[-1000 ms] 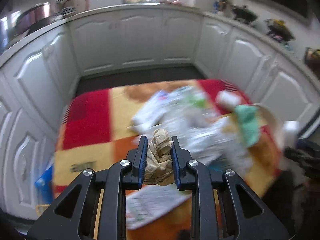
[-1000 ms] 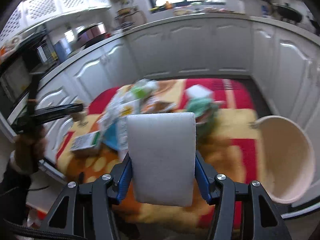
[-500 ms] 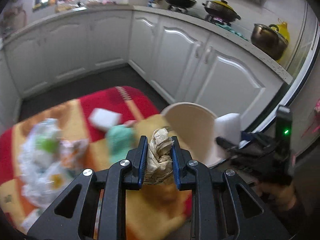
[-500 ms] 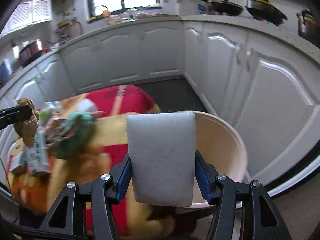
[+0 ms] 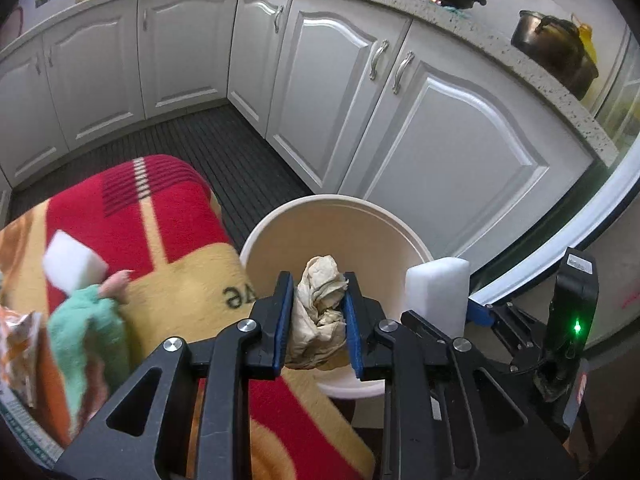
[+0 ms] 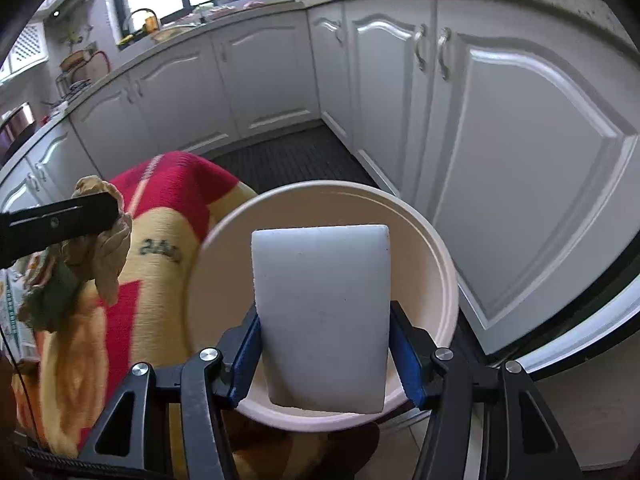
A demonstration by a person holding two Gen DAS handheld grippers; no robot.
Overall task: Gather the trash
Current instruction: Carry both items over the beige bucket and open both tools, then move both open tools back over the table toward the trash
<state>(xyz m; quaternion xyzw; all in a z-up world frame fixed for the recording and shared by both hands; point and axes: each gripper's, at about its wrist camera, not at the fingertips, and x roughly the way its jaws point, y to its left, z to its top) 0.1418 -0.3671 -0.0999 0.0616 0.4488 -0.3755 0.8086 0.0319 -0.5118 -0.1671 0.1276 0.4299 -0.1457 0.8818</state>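
My left gripper (image 5: 318,282) holds a crumpled beige paper wad (image 5: 320,312) over the near rim of a cream round bin (image 5: 340,216). Its jaws are opening, with the wad still pinched between the blue pads. In the right wrist view my right gripper (image 6: 323,316) is shut on a white foam block (image 6: 324,280) and hangs above the bin (image 6: 320,186). The same block (image 5: 438,288) shows at the bin's right edge in the left wrist view. The left gripper (image 6: 114,208) and its wad (image 6: 104,256) are at the bin's left side.
A red and yellow blanket (image 5: 160,208) covers the table left of the bin. On it lie another white block (image 5: 74,266), a green cloth (image 5: 88,332) and packets (image 5: 16,344). White cabinets (image 5: 440,140) stand close behind the bin, beyond dark floor (image 5: 224,148).
Both grippers swung away from the littered table and over to the bin, carrying the wad and the block. The bin has moved from the frame's edge to right beneath them.
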